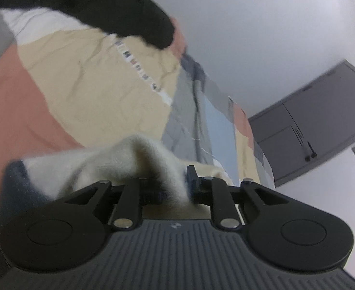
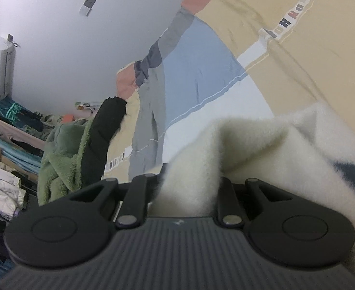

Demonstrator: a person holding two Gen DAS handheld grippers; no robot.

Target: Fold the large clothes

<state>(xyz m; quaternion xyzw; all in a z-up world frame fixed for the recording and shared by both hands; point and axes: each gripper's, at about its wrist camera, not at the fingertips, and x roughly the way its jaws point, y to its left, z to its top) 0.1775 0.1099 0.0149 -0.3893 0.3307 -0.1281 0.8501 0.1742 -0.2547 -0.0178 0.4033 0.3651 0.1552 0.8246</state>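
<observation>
In the left wrist view, the left gripper point(image 1: 170, 183) is clamping a bunched fold of a cream fleece garment point(image 1: 119, 159), and the fluffy cloth is filling the narrow gap between its fingers. A dark blue patch of the same garment is lying to the left of the gripper. Behind the garment, a patchwork bedspread point(image 1: 88, 91) of beige, pink, grey and light blue panels is spreading away, with a black garment point(image 1: 129, 12) lying across its far end. A grey cabinet point(image 1: 315, 118) is standing against the white wall to the right of the bedspread.

In the right wrist view, the right gripper point(image 2: 189, 188) is pinching another fold of the cream fleece garment point(image 2: 262, 145), which is draping over its right side. The bedspread point(image 2: 286, 67) is lying beyond it. A green fleece jacket point(image 2: 61, 152) is sitting at the bedspread's left edge, beside the black garment point(image 2: 100, 133).
</observation>
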